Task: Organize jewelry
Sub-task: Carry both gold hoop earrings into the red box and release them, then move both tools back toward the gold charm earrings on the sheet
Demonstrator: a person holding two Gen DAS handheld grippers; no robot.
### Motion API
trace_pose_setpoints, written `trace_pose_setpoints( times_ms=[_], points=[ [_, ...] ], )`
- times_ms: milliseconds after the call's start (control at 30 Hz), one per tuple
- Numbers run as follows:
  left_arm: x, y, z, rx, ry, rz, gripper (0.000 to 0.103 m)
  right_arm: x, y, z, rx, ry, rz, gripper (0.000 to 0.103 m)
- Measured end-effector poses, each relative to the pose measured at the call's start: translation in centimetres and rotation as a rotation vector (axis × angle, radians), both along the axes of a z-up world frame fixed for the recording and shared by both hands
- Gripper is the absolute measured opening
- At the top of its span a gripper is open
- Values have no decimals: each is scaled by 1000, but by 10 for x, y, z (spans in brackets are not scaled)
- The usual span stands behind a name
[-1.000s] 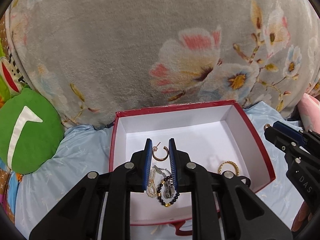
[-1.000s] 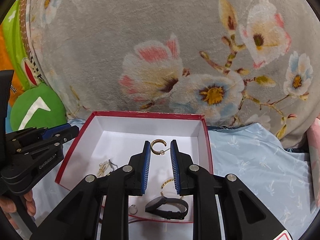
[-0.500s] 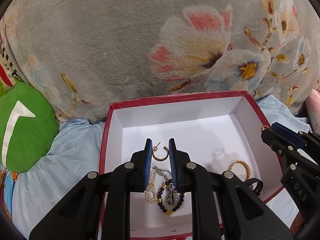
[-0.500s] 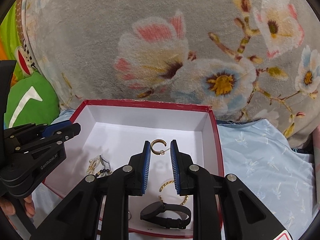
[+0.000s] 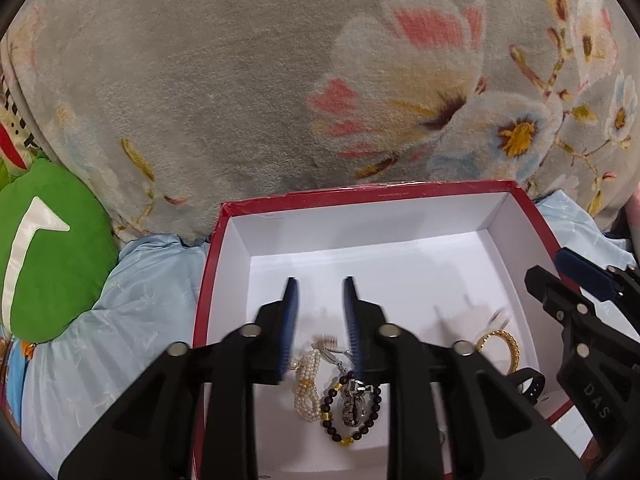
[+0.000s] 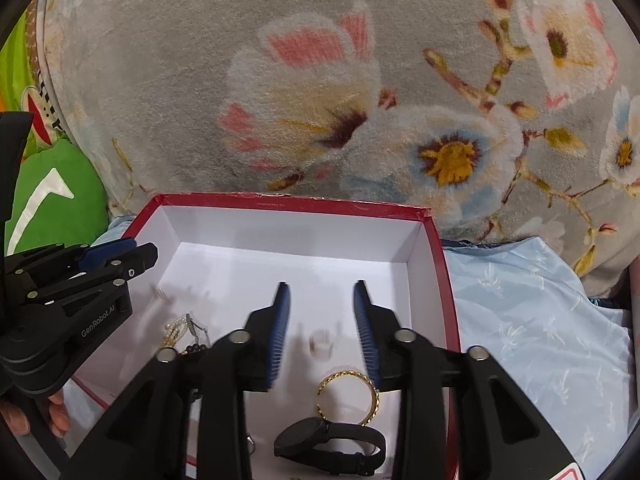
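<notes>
Inside the red box (image 5: 360,196), on its white floor, the jewelry is gathered. A pearl bracelet (image 5: 306,388) lies against a dark bead bracelet (image 5: 352,412) near the left wall. A gold bangle (image 6: 352,392) and a black watch (image 6: 332,448) lie toward the right front corner. A small pale smear (image 6: 320,345) is seen on the floor between the right tongs' fingers, and a brownish smear just behind the pearls; both are too blurred to be named.

The left tongs (image 5: 320,320) are spread, with nothing pinched between the blue pads. The right tongs (image 6: 323,332) are likewise spread and empty.

The step in hand is judged to be a release into the box, or the choosing of the next piece. To do it well, the tongs should be kept spread and lifted straight up, so that no strand is snagged. Any further piece should be lowered close to the floor before it is let go, and set apart from the beads so that tangling is avoided. The box itself should not be nudged, since it rests on soft bedding.

Both tools are held over the near edge of the box, side by side and pitched downward, the fingers pointed at the far wall. The box is set on a pale blue sheet (image 6: 520,320), with a floral blanket (image 5: 280,80) behind it and a green cushion (image 5: 52,248) to the left.
</notes>
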State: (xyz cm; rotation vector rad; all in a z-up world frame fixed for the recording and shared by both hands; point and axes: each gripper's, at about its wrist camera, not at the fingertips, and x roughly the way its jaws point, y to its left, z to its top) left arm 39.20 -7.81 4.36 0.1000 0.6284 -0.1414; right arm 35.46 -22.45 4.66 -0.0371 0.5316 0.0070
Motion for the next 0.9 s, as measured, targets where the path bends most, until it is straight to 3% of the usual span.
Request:
trace_pose_setpoints(
  times_ms=[67, 167, 433, 633, 800, 900],
  points=[
    [-1, 2, 0, -3, -19, 18, 57, -2, -1, 0, -1, -14, -8, 48],
    [-3, 2, 2, 16, -41, 24, 63, -5, -3, 2, 9, -26, -14, 51],
    [-14, 10, 8, -11, -37, 23, 65, -20, -3, 4, 10, -35, -14, 53],
    [-42, 24, 19, -25, -38, 0, 72, -46, -6, 6, 25, -31, -10, 53],
    [-84, 43, 19, -64, -4, -34, 74, -96, -5, 3, 32, -20, 3, 53],
    [-121, 52, 12, -44, 5, -59, 74, -132, -5, -5, 42, -1, 12, 53]
  ],
)
